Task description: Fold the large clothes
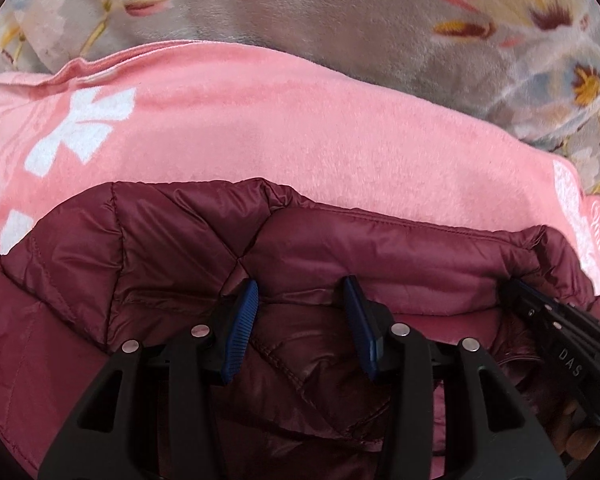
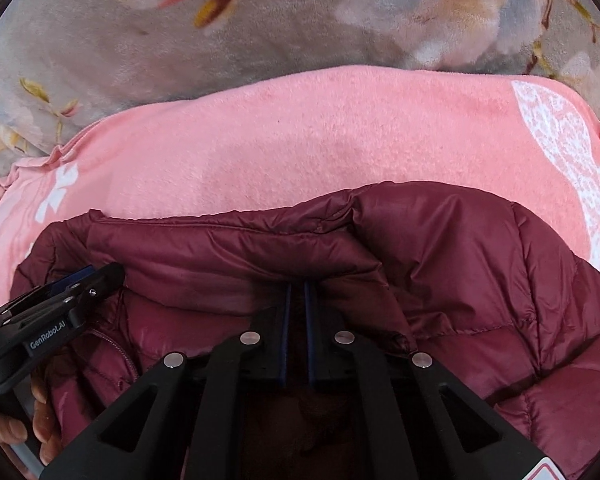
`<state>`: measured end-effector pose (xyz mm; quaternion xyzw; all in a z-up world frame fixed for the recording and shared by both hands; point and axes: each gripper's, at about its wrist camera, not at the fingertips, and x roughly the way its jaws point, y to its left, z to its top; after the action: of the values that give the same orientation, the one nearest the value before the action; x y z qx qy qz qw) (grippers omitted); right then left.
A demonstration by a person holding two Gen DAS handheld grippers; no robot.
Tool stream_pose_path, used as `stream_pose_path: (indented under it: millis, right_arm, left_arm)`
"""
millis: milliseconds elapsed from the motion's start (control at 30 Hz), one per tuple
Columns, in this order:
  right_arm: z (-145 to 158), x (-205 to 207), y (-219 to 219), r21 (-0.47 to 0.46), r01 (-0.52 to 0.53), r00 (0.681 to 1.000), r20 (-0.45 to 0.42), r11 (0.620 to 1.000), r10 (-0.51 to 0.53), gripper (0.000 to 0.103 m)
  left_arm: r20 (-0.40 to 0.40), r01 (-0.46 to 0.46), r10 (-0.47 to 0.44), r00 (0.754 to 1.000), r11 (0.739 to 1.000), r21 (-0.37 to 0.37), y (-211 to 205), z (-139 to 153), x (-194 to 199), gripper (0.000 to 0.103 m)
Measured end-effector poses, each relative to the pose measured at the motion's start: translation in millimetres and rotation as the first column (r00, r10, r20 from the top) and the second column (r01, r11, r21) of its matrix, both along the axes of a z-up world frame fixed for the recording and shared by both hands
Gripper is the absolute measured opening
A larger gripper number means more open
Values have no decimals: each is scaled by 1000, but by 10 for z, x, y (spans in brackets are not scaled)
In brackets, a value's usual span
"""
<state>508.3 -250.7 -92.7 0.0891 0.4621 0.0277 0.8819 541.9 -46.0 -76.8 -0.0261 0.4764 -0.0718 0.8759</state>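
Right wrist view showed us the right gripper (image 2: pixel 298 292) pinching the collar of the maroon jacket (image 2: pixel 480 280) lying on the pink blanket (image 2: pixel 300 140), left gripper (image 1: pixel 302 312) spread, folding hardly begun.

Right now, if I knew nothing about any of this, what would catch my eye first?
Probably the shiny maroon quilted jacket, bunched in the foreground on a pink towel with white patterns. Next, the black tools with blue pads: the left hand-held gripper stands open over the jacket, while the right hand-held gripper is pinched shut at a fold of it. Behind lies a grey floral blanket.
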Motion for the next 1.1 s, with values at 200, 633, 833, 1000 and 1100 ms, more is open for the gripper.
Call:
stream_pose_path:
  millis: [200, 633, 833, 1000, 1100]
  right_arm:
    - [-42, 65, 27, -1, 1, 1000, -11, 1000, -1, 2]
    - [-39, 27, -54, 15, 14, 1000, -7, 1000, -14, 1]
    - [-14, 133, -189, 87, 56, 998, -3, 995, -56, 0]
    - [-30, 117, -193, 87, 51, 999, -3, 995, -51, 0]
    - [-22, 114, -185, 75, 50, 999, -1, 996, -50, 0]
  left_arm:
    - [17, 3, -3, 1000, 1000, 10, -31, -68, 9, 43]
    - [32, 0, -1, 999, 999, 32, -134, -114, 2, 43]
    - [42, -6, 5, 999, 1000, 29, -101, -49, 131, 45]
    - [50, -6, 2, 999, 998, 68, -158, -71, 136, 45]
    - [48, -11, 9, 999, 999, 44, -125, -78, 122, 45]
